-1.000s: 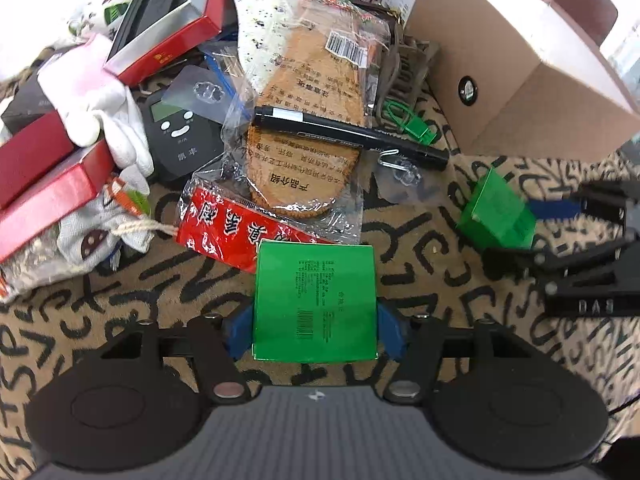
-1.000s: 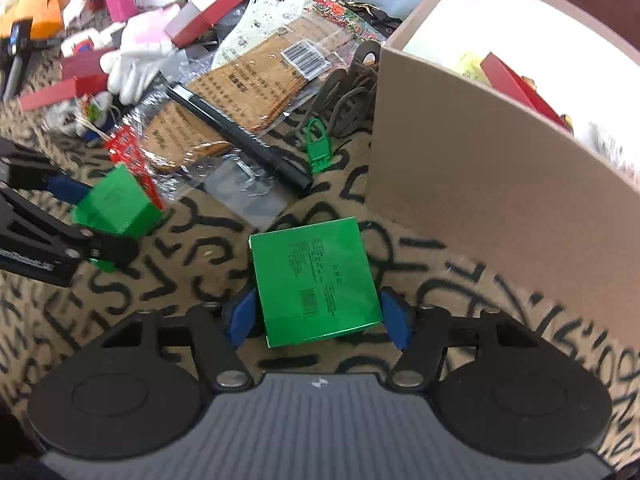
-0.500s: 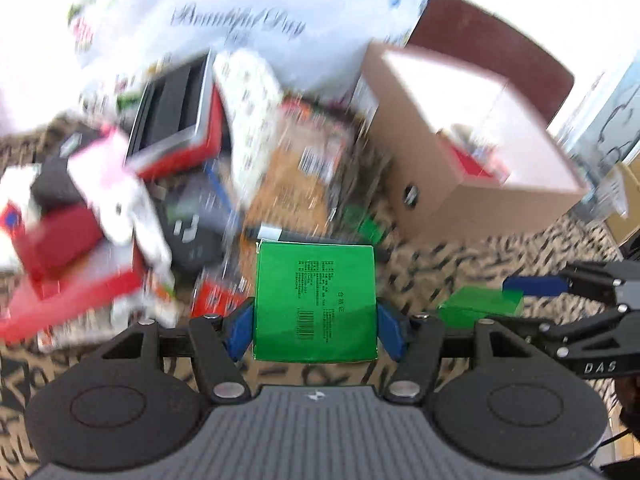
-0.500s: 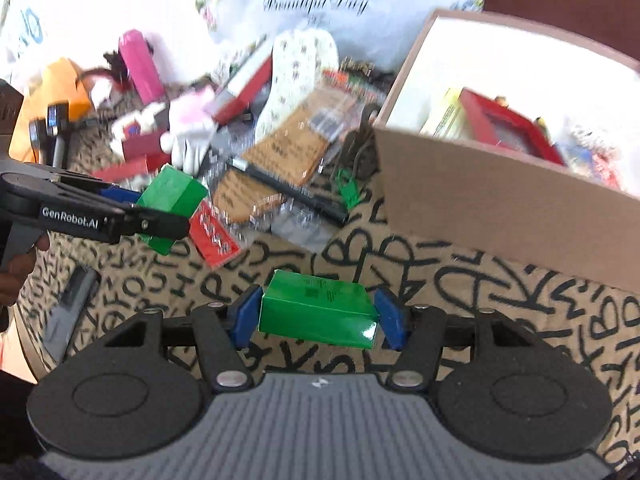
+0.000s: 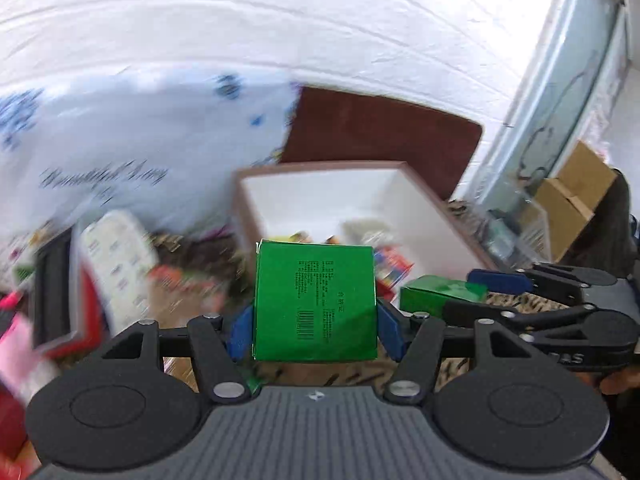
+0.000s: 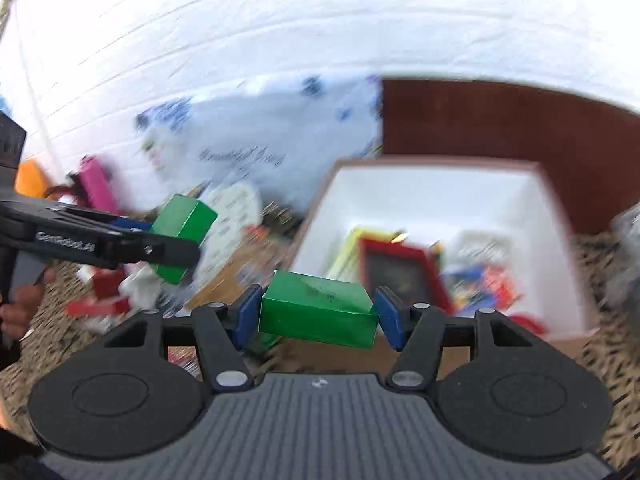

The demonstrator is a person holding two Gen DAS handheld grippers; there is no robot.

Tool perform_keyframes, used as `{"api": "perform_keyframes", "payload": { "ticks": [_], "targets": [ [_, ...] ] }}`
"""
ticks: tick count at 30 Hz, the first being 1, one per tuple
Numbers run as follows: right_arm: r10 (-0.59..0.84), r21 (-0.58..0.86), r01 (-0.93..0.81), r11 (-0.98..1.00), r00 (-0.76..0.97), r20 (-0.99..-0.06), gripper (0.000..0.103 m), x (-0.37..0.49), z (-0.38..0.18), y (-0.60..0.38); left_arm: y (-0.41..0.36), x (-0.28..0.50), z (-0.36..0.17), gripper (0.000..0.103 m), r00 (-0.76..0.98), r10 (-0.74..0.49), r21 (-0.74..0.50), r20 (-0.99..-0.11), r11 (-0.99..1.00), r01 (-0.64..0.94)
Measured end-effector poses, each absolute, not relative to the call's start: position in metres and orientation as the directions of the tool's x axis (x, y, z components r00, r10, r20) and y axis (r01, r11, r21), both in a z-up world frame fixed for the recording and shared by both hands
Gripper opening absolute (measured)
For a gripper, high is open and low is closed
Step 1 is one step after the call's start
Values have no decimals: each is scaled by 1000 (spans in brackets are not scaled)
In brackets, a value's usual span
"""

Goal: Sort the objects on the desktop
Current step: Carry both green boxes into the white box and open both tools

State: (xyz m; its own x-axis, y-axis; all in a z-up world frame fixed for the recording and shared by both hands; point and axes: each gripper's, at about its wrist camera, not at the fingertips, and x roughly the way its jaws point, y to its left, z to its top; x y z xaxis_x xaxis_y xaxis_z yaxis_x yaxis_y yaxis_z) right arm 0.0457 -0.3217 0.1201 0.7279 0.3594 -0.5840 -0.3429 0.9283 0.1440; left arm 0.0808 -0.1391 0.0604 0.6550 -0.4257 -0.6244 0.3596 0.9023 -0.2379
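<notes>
My left gripper (image 5: 315, 328) is shut on a green box (image 5: 315, 300) with a barcode, held in the air in front of the open cardboard box (image 5: 420, 208). My right gripper (image 6: 317, 316) is shut on a second green box (image 6: 318, 310), tilted, held just before the cardboard box (image 6: 316, 216), which holds a red-framed item (image 6: 394, 268) and other things. In the left wrist view the right gripper (image 5: 472, 292) shows at right with its green box (image 5: 440, 294). In the right wrist view the left gripper (image 6: 160, 240) shows at left with its green box (image 6: 182, 220).
Clutter lies left of the cardboard box on the patterned cloth (image 6: 608, 368): a white insole (image 5: 120, 256), a red-edged tray (image 5: 60, 292), a pink item (image 6: 96, 184), a white plastic bag (image 5: 100, 168). A brown board (image 5: 380, 140) stands behind the box. The views are blurred.
Both grippers have risen from the cloth with their green boxes and tilted up toward the open cardboard box, so its inside now shows.
</notes>
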Motion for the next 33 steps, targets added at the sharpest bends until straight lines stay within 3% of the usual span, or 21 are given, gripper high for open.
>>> {"api": "perform_keyframes", "payload": {
  "ticks": [7, 18, 20, 21, 22, 26, 33],
  "targets": [
    [202, 62, -205, 977, 789, -580, 60, 88, 114, -360, -190, 128, 58, 64, 613, -454, -220, -646, 880, 420],
    [24, -18, -47, 999, 765, -643, 60, 137, 61, -402, -244, 182, 19, 65, 560, -421, -185, -714, 884, 429],
    [3, -32, -32, 999, 762, -648, 61, 143, 51, -405, -249, 189, 13, 76, 548, -406, -185, -731, 891, 414],
    [-7, -41, -27, 999, 747, -665, 63, 147, 45, -406, -251, 192, 11, 88, 533, -403, -190, -744, 892, 410],
    [-10, -44, -29, 999, 727, -686, 68, 151, 40, -407, -251, 191, 9, 91, 527, -405, -192, -748, 891, 412],
    [-6, -55, -45, 997, 715, -699, 83, 149, 30, -405, -253, 186, 6, 94, 533, -388, -159, -752, 891, 426],
    [15, -6, -26, 1000, 730, -684, 86, 132, 39, -400, -251, 182, 5, 96, 552, -357, -133, -753, 905, 404]
  ]
}}
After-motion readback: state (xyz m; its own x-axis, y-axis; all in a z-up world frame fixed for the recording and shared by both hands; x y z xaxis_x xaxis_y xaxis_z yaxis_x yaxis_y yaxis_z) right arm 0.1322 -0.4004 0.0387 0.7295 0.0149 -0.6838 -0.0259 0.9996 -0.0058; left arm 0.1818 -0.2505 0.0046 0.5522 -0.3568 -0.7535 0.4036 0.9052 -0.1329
